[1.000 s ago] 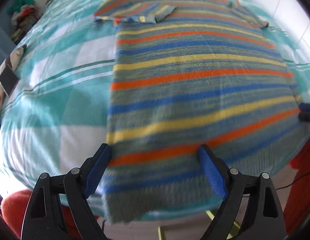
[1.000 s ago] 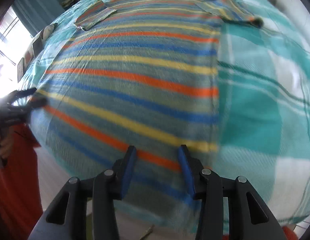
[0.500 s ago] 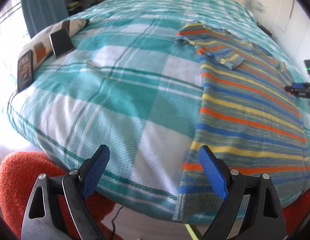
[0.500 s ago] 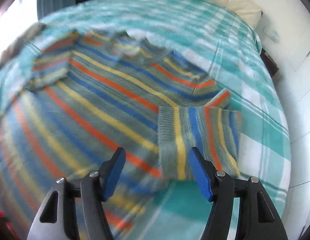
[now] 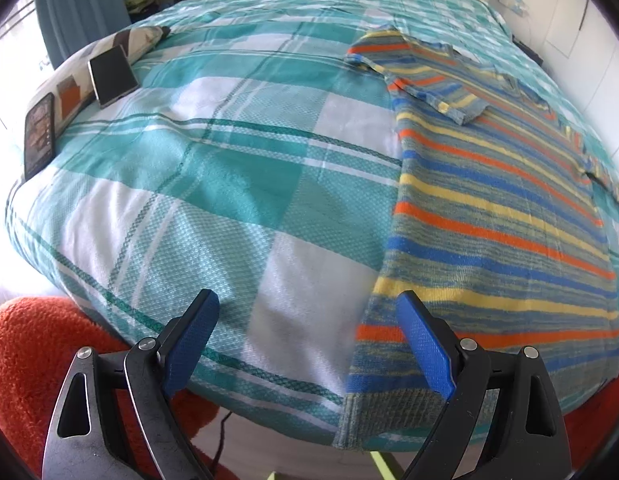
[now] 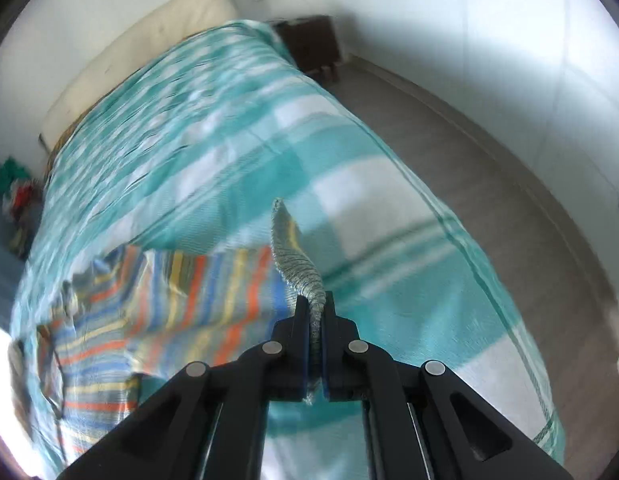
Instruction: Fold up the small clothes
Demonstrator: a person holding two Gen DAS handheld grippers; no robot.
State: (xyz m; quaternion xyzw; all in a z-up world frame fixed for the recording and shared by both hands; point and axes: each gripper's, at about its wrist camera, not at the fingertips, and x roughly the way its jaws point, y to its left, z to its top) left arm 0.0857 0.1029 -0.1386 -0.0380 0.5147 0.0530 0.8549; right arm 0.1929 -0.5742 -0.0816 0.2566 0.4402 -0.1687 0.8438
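Observation:
A striped sweater in grey, blue, yellow and orange lies flat on the bed, its left sleeve folded over the chest. My left gripper is open and empty at the bed's near edge, its right finger over the sweater's hem corner. My right gripper is shut on the cuff of the sweater's right sleeve and holds it raised above the bed. The rest of the sweater lies to the left in the right wrist view.
The bed has a teal and white checked cover. A tablet and a phone lie on a pillow at the left. An orange fuzzy rug lies below. A dark nightstand stands beside the bed.
My right gripper has moved to the right sleeve, shut on its cuff and lifted it. My left gripper has swung left off the sweater's hem and stays open.

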